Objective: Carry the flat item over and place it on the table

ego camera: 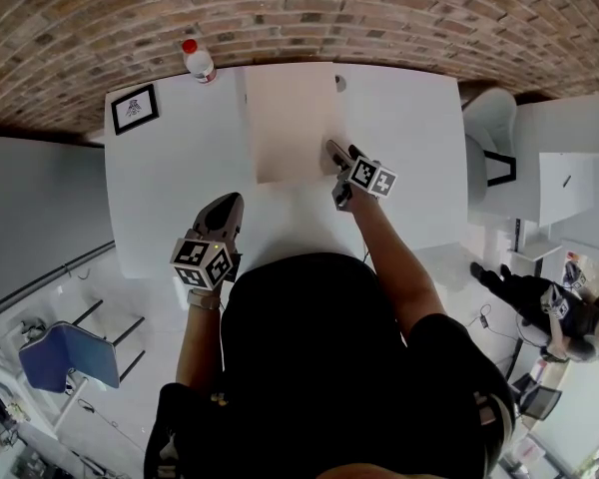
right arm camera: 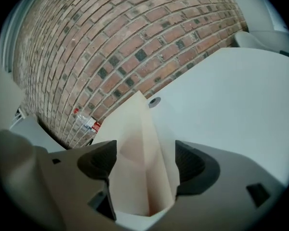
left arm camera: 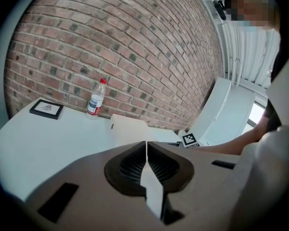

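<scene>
The flat item is a thin beige board [ego camera: 285,118] lying on the white table [ego camera: 409,128], towards the brick wall. My right gripper [ego camera: 335,156] is at the board's near right edge. In the right gripper view the board [right arm camera: 135,129] runs between the wide-apart jaws of that gripper [right arm camera: 145,150], and the pads stand clear of it. My left gripper [ego camera: 226,208] hovers over the table's near edge, apart from the board [left arm camera: 127,128]. The jaws of that left gripper [left arm camera: 146,146] meet in a thin line with nothing between them.
A plastic bottle with a red cap [ego camera: 198,61] and a small black picture frame [ego camera: 136,108] stand at the table's back left. A white chair [ego camera: 489,128] and another white table [ego camera: 569,168] are to the right. A blue chair [ego camera: 68,355] is at lower left, a person [ego camera: 539,302] at lower right.
</scene>
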Tool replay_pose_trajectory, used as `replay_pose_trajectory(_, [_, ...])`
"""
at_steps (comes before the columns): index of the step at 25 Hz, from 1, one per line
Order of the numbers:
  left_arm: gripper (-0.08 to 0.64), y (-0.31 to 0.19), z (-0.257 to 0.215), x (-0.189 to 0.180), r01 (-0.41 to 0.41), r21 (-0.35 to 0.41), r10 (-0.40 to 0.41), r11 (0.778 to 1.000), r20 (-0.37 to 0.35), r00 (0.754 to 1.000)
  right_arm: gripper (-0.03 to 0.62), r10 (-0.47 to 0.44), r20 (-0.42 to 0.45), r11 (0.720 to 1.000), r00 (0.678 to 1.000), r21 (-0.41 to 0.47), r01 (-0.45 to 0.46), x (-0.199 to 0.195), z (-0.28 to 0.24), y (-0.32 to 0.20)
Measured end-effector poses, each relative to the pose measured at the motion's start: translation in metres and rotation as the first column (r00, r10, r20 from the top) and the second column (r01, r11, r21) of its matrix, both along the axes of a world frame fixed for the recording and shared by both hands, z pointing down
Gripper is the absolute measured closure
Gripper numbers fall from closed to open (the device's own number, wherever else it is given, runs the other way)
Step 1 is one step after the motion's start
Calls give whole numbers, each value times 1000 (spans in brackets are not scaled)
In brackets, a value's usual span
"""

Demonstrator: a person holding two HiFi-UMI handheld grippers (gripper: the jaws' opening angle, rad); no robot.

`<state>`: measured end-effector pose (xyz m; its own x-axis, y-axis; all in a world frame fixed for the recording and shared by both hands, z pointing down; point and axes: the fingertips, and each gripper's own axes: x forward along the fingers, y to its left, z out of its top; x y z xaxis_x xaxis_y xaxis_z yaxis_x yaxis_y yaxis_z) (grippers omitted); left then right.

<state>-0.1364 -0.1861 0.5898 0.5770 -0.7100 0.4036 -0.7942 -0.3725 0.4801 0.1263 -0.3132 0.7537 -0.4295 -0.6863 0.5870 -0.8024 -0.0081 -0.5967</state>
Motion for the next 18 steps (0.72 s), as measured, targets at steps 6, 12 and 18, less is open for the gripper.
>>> replay_pose_trajectory(6, [555, 2, -2, 4, -6, 6, 6, 1000, 0, 1000, 216, -10, -22, 1000, 1000, 23, 11, 5, -8, 8])
replay_pose_trajectory(12, [555, 0, -12, 8, -6, 44, 5, 999, 13, 1000, 371, -70, -63, 985, 996, 156, 79, -4, -53, 13])
replay_pose_trajectory(18, [555, -7, -43, 8, 21, 132, -24, 991, 17, 1000, 557, -152, -131, 939, 980, 291, 185, -19, -110, 25])
